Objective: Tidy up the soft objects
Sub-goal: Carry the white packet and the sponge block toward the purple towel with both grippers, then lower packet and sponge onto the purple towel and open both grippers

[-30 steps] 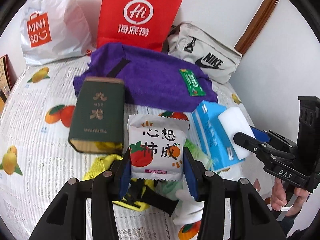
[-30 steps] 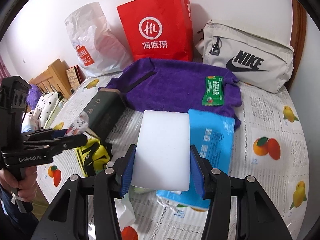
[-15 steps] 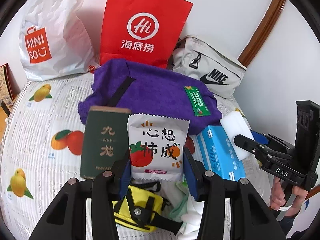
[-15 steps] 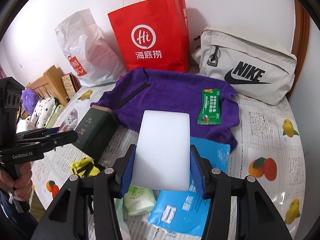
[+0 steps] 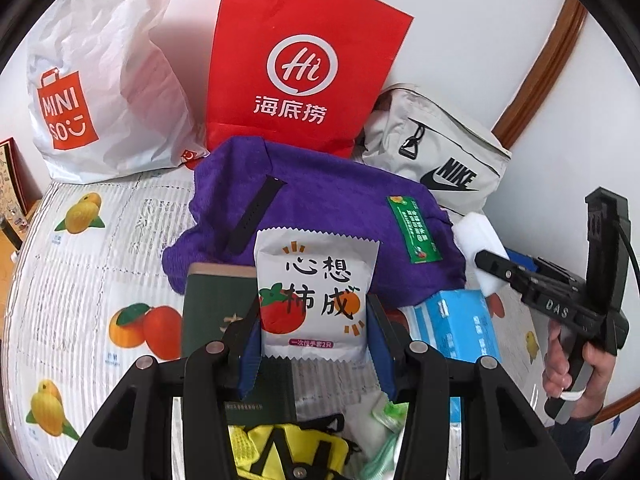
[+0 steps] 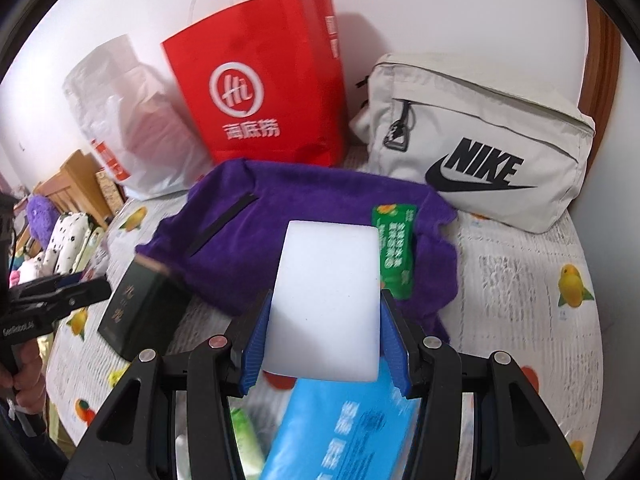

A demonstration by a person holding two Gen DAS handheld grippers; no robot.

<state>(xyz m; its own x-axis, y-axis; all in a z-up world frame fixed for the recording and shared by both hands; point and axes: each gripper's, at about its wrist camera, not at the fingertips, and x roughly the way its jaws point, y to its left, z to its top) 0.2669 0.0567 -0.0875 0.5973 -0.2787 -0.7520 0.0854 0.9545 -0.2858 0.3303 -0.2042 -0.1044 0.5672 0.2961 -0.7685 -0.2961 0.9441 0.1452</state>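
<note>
Both your hands have carried forward toward the purple towel (image 5: 320,216), left gripper (image 5: 312,344) clamping the snack packet (image 5: 316,292), right gripper (image 6: 324,340) clamping the white sponge (image 6: 326,300); next you need to lower and release each onto it.

White wall (image 5: 460,28) behind, brown wood trim (image 5: 536,76) running up it at right, table under fruit-print cloth (image 5: 80,264), low wooden furniture (image 6: 76,184) w/ plush toys (image 6: 60,236) off to left, even daylight, soft shadows.

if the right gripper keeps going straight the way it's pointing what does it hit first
Most likely the purple towel, which lies straight ahead of the right gripper and the white sponge it holds; depth is hard to judge.
</note>
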